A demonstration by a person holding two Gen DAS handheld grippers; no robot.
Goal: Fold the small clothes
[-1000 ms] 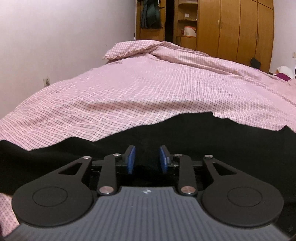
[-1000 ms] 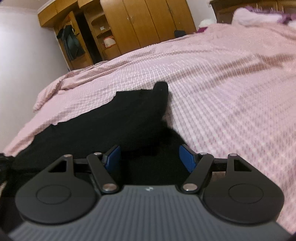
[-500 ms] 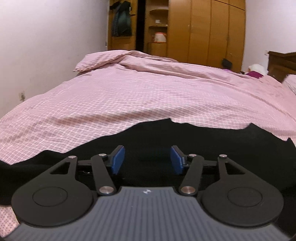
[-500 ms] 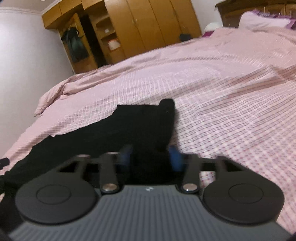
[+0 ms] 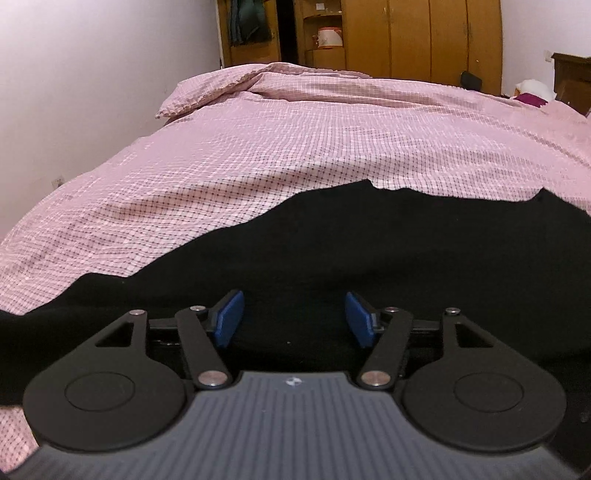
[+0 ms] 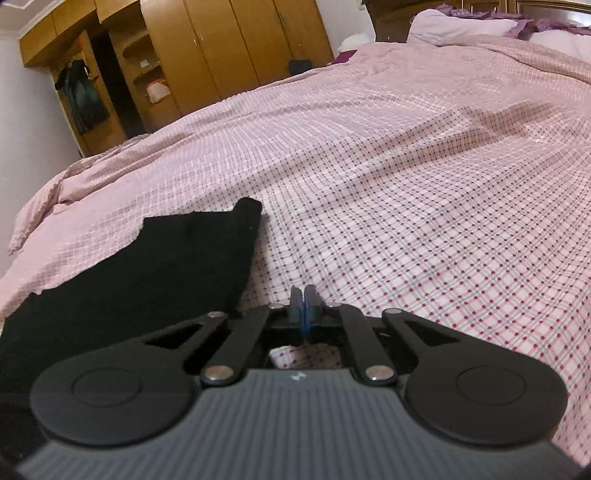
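A black garment (image 5: 388, 258) lies spread flat on the pink checked bedcover (image 5: 295, 147). My left gripper (image 5: 294, 320) hovers low over its near part. Its jaws are opening, and the blue pads (image 5: 229, 317) stand wide apart with cloth beneath them but nothing pinched. In the right wrist view the same black garment (image 6: 166, 266) reaches to a rolled corner at the far end. My right gripper (image 6: 303, 299) is shut just right of the garment's right edge, above the bedcover (image 6: 424, 221). No cloth shows between its pads.
A rumpled fold of the bedcover (image 5: 221, 88) lies at the far left. Wooden wardrobes (image 5: 424, 37) and an open shelf stand behind the bed, and a white wall (image 5: 92, 92) runs along the left. Pillows (image 6: 461, 22) sit at the head of the bed.
The left jaws have spread from nearly together to wide apart over the garment. The right jaws have closed from wide to fully together, and the garment now lies to their left instead of between them.
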